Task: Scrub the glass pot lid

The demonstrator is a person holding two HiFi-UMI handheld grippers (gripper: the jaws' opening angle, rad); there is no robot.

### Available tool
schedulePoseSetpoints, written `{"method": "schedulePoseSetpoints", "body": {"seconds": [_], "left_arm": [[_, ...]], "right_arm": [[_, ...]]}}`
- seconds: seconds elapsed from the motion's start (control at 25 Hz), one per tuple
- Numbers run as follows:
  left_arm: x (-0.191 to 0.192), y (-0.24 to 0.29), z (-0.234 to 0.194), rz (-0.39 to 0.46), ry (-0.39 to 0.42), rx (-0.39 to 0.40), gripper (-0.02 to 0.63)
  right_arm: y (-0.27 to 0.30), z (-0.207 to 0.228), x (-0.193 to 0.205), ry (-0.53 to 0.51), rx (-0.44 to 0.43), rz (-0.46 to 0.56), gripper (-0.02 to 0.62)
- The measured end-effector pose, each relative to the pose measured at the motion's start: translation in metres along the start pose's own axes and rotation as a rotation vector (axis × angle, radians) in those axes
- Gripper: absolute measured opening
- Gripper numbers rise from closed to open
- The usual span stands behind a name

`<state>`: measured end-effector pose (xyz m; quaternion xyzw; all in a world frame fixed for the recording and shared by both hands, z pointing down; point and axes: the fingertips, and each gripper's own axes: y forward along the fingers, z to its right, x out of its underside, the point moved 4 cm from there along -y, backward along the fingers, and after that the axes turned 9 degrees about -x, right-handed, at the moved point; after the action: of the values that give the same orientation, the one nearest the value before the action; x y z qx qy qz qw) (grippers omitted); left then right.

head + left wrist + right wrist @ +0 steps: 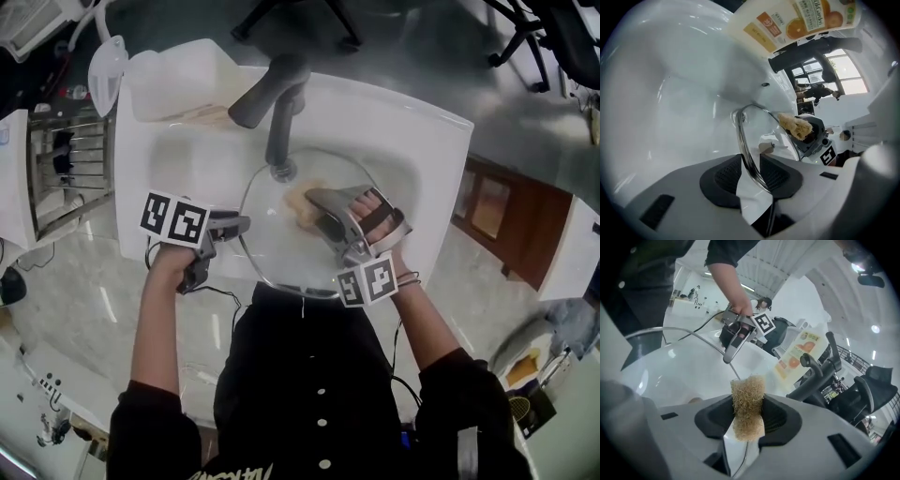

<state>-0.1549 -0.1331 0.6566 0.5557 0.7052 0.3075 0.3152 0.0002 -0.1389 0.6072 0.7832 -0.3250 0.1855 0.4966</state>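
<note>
Bright, evenly lit indoor space. At centre, a white surface [422,141] with a sunken basin. Beyond it, dull grey floor [187,23], with the wheeled base of one office chair [345,30] and of another [532,52] at the far edge. To the right, a brown wooden cabinet [502,220]; to the left, a metal wire rack [70,164]. Nearer, pale glossy flooring [75,309] streaked with reflections. In the left gripper view, a paned window [851,70] full of daylight. In the right gripper view, a white ceiling [801,296] dotted with round lamps [875,329].
</note>
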Motion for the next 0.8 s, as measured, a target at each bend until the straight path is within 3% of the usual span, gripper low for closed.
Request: {"method": "schedulePoseSetpoints", "body": {"seconds": [0.12, 0.4, 0.8], "left_arm": [[-0.003, 0.005, 0.002, -0.048, -0.045, 0.048, 0.128], [-0.002, 0.009, 0.002, -0.090, -0.048, 0.085, 0.123], [-0.003, 0.009, 0.003, -0.084, -0.016, 0.101, 0.124]], "right_arm": [[0.012, -0.002, 0.007, -0.077, -0.017, -0.042, 0.166], [0.050, -0.007, 0.020, -0.281, -0.061, -0.104, 0.166], [0.087, -0.011, 0.033, -0.343, -0.126, -0.143, 0.161]]}}
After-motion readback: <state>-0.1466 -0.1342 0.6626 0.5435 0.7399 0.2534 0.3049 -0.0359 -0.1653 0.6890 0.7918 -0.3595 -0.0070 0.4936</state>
